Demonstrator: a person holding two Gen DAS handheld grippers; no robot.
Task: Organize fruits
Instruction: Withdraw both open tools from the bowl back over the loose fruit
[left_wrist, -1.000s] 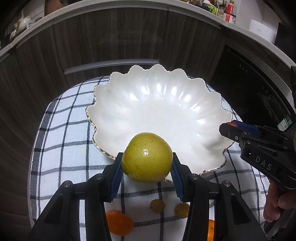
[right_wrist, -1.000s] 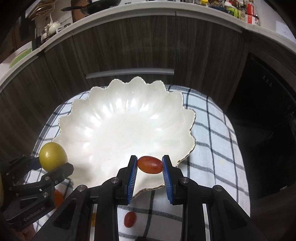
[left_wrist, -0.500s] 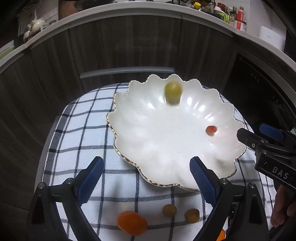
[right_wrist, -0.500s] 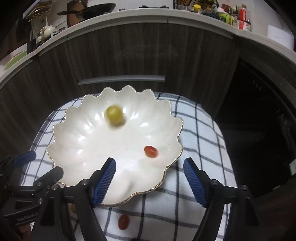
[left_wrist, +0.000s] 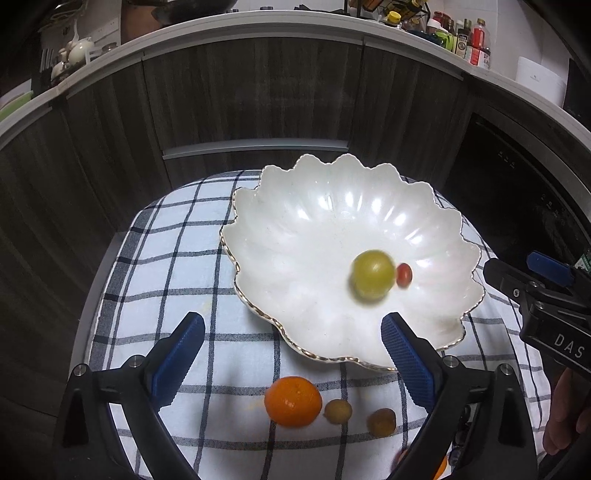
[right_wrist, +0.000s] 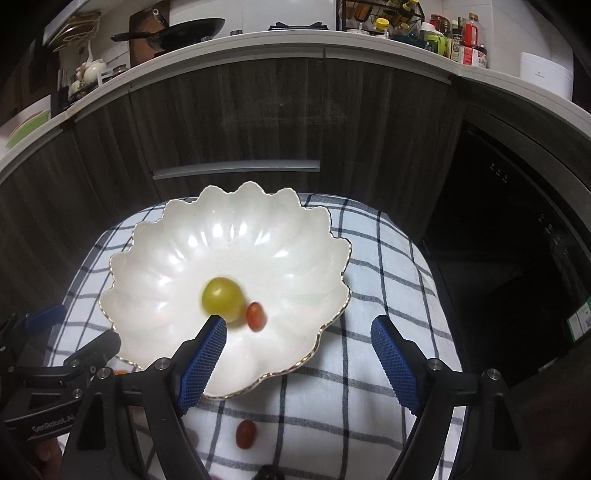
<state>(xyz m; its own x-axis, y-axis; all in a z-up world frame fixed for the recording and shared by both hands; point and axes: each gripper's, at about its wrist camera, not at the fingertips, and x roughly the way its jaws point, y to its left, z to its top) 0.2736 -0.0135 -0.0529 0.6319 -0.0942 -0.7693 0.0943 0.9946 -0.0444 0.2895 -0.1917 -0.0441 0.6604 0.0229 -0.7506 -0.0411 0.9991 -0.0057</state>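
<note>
Through the left wrist view: left gripper spread wide and holding nothing, above the checked cloth, with the yellow-green fruit and small red fruit blurred, side by side inside the scalloped white bowl; orange and two small brownish fruits on the cloth just before the bowl. Through the right wrist view: right gripper likewise spread wide and holding nothing over the bowl's near rim, another red fruit lying on the cloth below.

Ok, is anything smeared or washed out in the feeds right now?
Left wrist view: the yellow-green fruit and red grape in the white bowl are motion-smeared, and bright glare streaks cross the bowl's far wall. Right wrist view: the same fruit is soft-edged; the cabinets bow from the fisheye, with dark corners.
</note>
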